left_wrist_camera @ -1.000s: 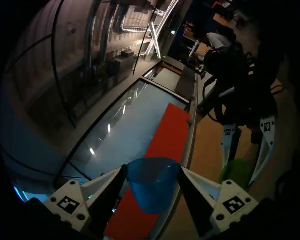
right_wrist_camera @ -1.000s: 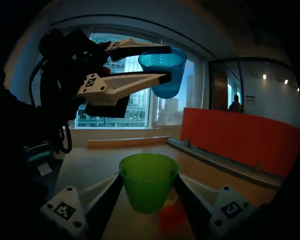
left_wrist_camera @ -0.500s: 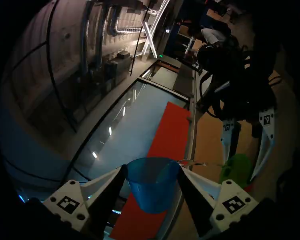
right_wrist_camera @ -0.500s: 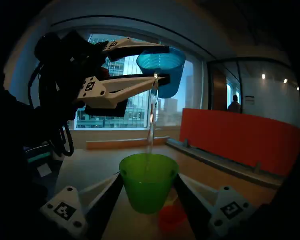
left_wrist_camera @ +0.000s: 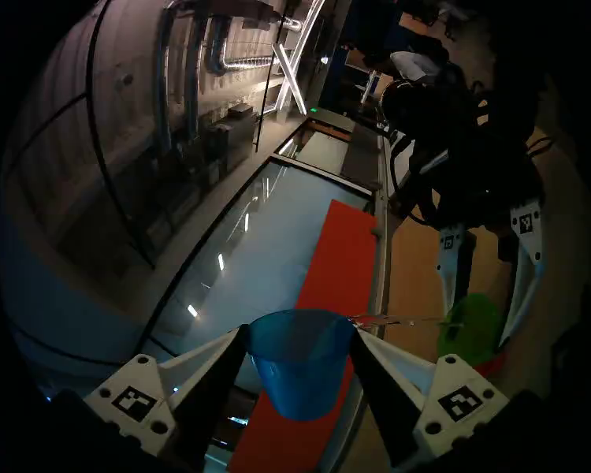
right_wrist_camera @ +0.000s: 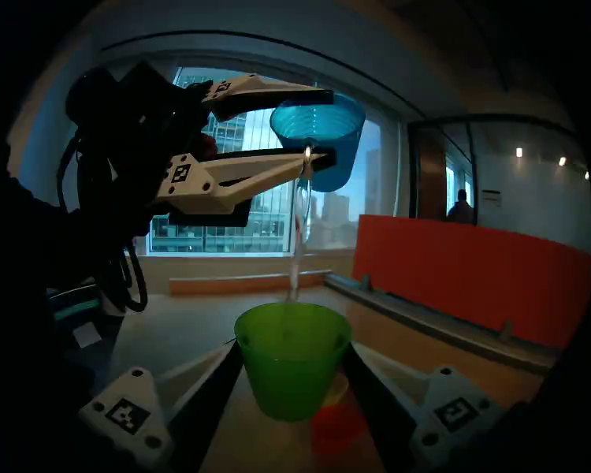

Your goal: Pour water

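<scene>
Well, we had the left gripper (left_wrist_camera: 299,340) closed on the blue cup (left_wrist_camera: 299,382), tipped high above the green cup (right_wrist_camera: 291,374), which the right gripper (right_wrist_camera: 291,351) squeezed from both sides, low over the table (right_wrist_camera: 169,331). A thin stream of water (right_wrist_camera: 297,236) fell from the blue rim into the green cup's mouth. Our worry was overshoot: tip harder and the stream would likely arc past the green cup's rim; either hand wandering would splash too. Both cups looked like translucent, tapered plastic.

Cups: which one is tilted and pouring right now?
The blue cup, held high in the left gripper; a water stream falls from its rim into the upright green cup in the right gripper.
</scene>
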Demonstrator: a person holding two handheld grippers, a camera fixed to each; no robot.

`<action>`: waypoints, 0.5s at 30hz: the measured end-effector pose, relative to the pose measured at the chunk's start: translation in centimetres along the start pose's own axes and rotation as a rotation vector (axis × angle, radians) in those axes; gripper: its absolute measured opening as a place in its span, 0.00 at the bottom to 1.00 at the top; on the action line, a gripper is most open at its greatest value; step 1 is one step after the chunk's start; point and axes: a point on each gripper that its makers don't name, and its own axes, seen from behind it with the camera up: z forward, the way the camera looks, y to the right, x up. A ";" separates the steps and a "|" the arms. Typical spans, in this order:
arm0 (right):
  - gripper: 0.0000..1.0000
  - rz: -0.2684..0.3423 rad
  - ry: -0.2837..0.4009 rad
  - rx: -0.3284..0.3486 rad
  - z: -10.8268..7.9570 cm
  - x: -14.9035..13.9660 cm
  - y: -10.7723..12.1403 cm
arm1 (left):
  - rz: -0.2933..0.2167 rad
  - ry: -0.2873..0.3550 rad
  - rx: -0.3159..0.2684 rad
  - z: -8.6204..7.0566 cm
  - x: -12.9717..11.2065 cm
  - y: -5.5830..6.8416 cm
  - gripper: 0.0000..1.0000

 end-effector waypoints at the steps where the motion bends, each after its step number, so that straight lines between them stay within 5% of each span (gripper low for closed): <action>1: 0.89 0.000 0.000 0.000 0.0 0.0 0.0 | 0.001 0.000 0.001 0.0 0.0 0.0 0.89; 15: 0.89 -0.002 0.006 -0.003 -0.2 0.4 0.0 | 0.040 0.004 0.007 -0.3 0.1 -0.1 0.89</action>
